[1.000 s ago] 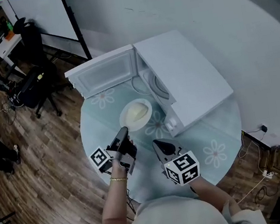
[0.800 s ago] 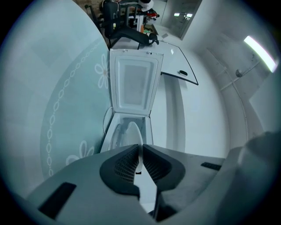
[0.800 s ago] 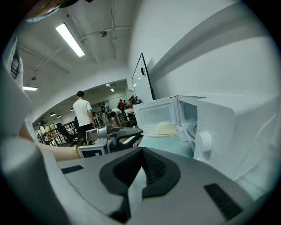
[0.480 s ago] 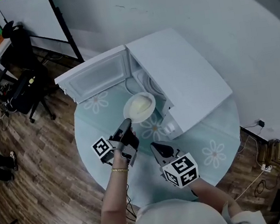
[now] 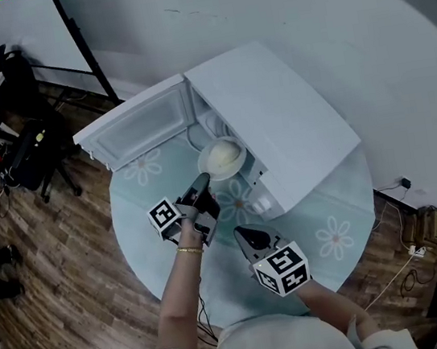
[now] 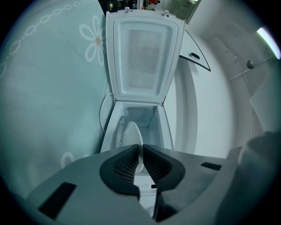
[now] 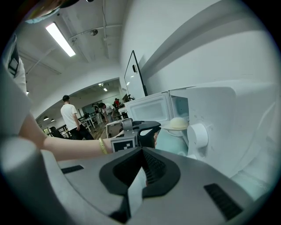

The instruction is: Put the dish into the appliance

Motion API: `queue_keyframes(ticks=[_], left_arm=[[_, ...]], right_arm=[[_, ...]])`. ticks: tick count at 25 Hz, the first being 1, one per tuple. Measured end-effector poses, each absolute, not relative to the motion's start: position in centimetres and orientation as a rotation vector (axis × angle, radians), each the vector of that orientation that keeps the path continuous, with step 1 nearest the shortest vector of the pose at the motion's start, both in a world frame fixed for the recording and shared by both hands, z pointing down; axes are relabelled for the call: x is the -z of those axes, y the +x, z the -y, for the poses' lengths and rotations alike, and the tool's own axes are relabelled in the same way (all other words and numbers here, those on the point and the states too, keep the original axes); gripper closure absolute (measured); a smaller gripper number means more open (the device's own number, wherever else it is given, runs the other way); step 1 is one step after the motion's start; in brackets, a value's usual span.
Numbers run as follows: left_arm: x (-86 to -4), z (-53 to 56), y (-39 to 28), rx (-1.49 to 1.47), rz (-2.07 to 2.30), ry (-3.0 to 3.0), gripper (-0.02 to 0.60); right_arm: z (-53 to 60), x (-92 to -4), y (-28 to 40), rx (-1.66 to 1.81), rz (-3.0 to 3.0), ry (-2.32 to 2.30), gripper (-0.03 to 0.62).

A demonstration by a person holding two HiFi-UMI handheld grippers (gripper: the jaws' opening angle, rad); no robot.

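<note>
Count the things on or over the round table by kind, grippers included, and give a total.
grippers: 2, the left gripper and the right gripper
microwave: 1, door open
dish: 1, its rim pinched in the left gripper, at the microwave's opening
total: 4

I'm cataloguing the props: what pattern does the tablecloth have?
Pale teal tablecloth with white daisy-like flowers; the head view shows it best.
</note>
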State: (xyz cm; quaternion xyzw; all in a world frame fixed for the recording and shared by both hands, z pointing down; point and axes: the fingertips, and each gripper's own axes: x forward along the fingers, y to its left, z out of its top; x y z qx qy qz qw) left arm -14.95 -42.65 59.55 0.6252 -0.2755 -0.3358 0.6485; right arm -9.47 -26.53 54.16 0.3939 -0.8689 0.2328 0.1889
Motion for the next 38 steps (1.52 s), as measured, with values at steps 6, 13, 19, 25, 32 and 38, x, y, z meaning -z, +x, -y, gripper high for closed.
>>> queue_keyframes(ticks=[6,13,19,25,32,38], left_arm=[[-61.2,44.5,-13.8,0.725,0.617,1.415,0.545],[-62.4,46.4,-13.2,0.716,0.620,1.393,0.545],[-64.6,47.6,-12.4,0.652,0.670,1.372,0.546],[-65.5,48.8,-11.2,0.611,0.702,1.372,0.546],[-65.8,50.3,-9.3,0.578,0.701,1.389,0.546],[-66.1,51.5,-8.3,0.552,0.718,1.400,0.546]], right_arm=[[27.0,-54.6,-8.9,-0.669,2.423,1.144,0.589],[27.1,-55.1,-8.3,-0.686,2.400,1.175,0.588],[26.9,-55.7,-8.5,-0.702,2.392,1.170,0.589],[26.8,-56.0,-8.5,-0.710,2.381,1.166,0.589],[26.9,-56.2,-8.0,-0.716,2.370,1.176,0.588],[27.1,-56.6,-7.7,-0.731,2.364,1.178,0.588]])
